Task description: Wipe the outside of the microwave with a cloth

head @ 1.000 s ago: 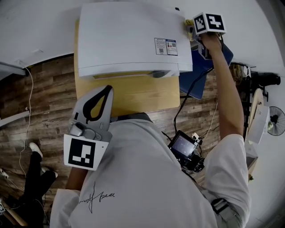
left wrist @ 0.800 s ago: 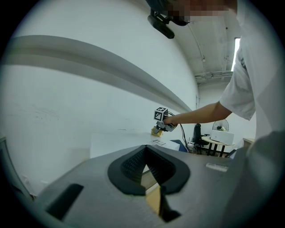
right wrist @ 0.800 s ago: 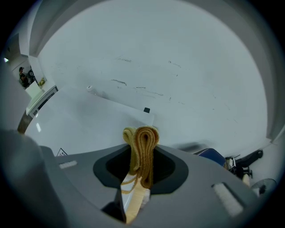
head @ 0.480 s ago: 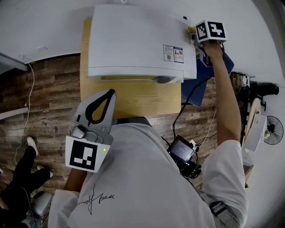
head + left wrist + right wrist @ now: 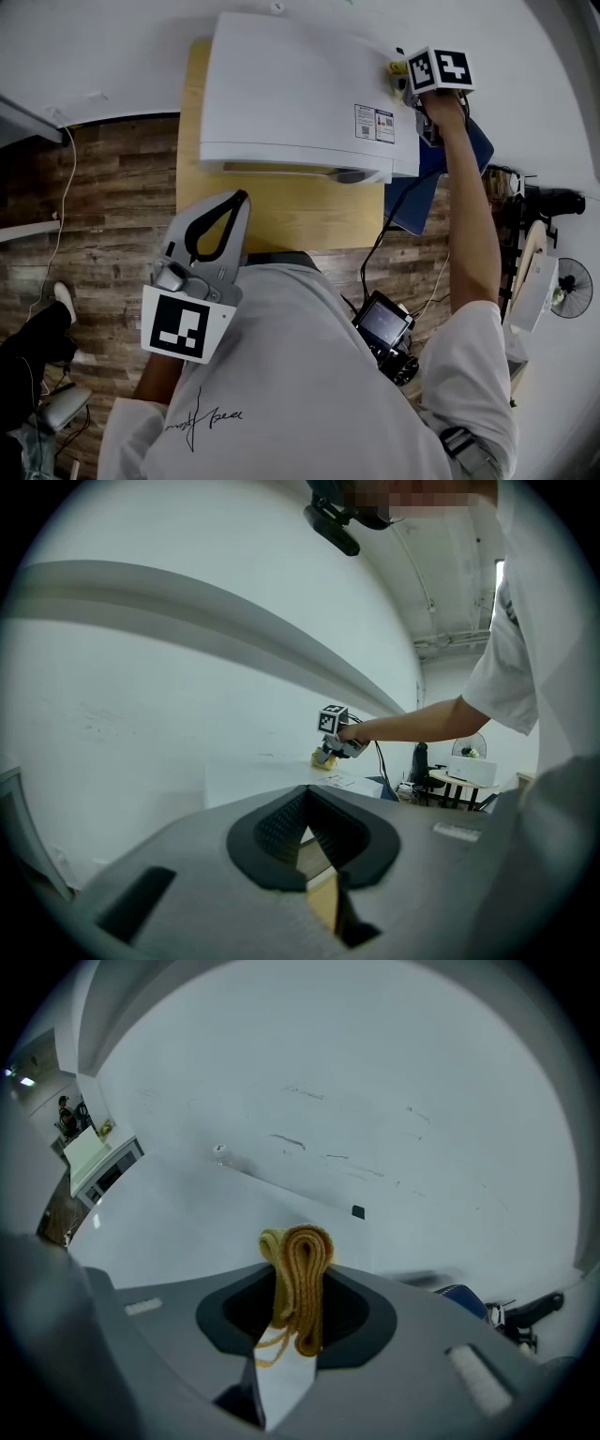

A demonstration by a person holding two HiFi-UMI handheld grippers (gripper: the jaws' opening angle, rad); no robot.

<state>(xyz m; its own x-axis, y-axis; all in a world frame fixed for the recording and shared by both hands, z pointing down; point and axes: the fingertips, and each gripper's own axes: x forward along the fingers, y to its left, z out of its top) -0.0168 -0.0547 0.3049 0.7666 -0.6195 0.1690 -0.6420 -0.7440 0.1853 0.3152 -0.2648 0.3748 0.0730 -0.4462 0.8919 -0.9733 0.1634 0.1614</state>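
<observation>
- We clamp a folded yellow cloth (image 5: 298,1274) in our right gripper (image 5: 295,1312) at the rear right corner of the white boxy microwave (image 5: 300,94), beside the wall (image 5: 112,56).
- Our left gripper (image 5: 234,202), jaws together and empty, hangs over the bare front strip of the wooden table (image 5: 281,211).

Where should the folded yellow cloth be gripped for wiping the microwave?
Likely across the middle of the cloth, from behind, as the right gripper holds it. The layers are pinched together and the rounded fold sticks out ahead toward the microwave.
</observation>
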